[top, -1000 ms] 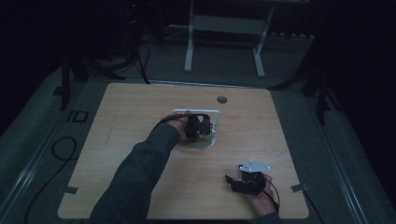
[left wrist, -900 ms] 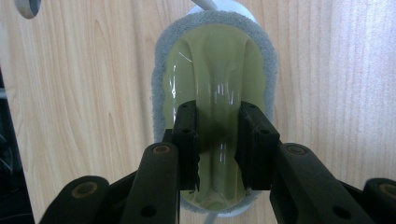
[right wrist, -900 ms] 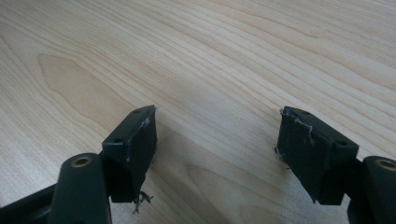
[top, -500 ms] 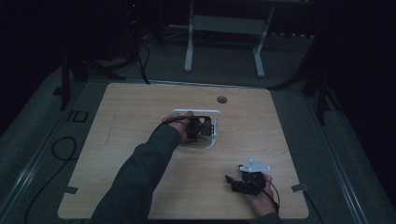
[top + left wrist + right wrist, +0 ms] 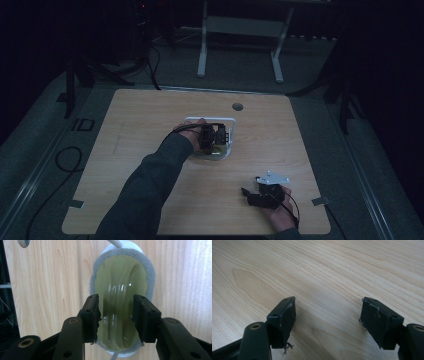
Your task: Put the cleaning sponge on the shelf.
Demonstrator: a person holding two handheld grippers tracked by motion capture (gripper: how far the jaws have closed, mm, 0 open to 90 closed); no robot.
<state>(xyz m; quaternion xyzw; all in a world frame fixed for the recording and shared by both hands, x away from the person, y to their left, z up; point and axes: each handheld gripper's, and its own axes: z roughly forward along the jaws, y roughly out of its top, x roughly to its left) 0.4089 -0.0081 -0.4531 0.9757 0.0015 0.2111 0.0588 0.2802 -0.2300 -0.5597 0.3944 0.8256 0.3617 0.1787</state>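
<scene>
Dim flooring surrounds the pale wooden desk (image 5: 150,130). Near its far edge, the yellow-green glass dish in a grey-rimmed white tray (image 5: 122,290) is straddled by the left gripper (image 5: 116,315), its jaws just opened and no longer pressing. Near the right front corner, the right gripper (image 5: 328,320) is held with jaws wide and empty.

At the centre of my left gripper view I see a glossy, yellow-green translucent piece (image 5: 120,302) with bright highlights, ringed by rough grey felt-like padding (image 5: 150,272). The table (image 5: 337,270) beneath is pale wood with a smooth matt grain. My right gripper's (image 5: 328,320) jaws look like matt black plastic, frayed at the edges.
</scene>
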